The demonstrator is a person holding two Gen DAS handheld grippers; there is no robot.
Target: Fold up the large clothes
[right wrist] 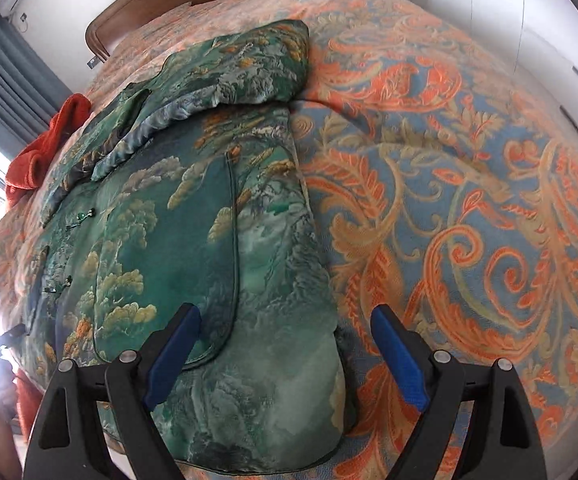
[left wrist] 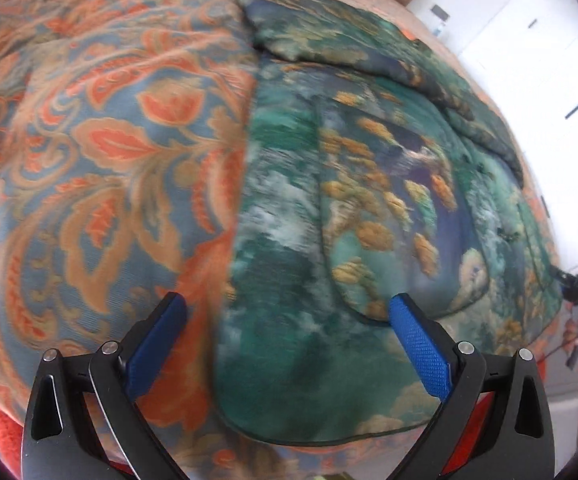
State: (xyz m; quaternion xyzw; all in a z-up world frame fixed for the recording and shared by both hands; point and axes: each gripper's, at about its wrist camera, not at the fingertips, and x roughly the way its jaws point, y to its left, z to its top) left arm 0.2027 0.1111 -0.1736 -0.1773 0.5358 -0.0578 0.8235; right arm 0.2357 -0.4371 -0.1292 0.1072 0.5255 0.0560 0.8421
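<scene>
My left gripper [left wrist: 289, 312] and right gripper [right wrist: 285, 332] gape empty, lower centre frame, straddling green padded jacket [right wrist: 209, 240] hem corners on bedspread [right wrist: 469, 200], apparently for lifting fold.

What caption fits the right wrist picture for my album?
Open right gripper above the hem corner of a green jacket spread on a patterned bedspread.

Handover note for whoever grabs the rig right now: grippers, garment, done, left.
Left gripper: open, empty, over the green jacket's hem corner on its side.
Right gripper: open, empty, over the opposite hem corner.
Jacket lies flat, front up, on the patterned bedspread; both sleeves already folded in across the chest. Red cloth sits bunched at the bed's far edge, untouched.
Done: sleeves in.
Left: probably grip both hem corners and fold the bottom up toward the collar, then smooth.
</scene>
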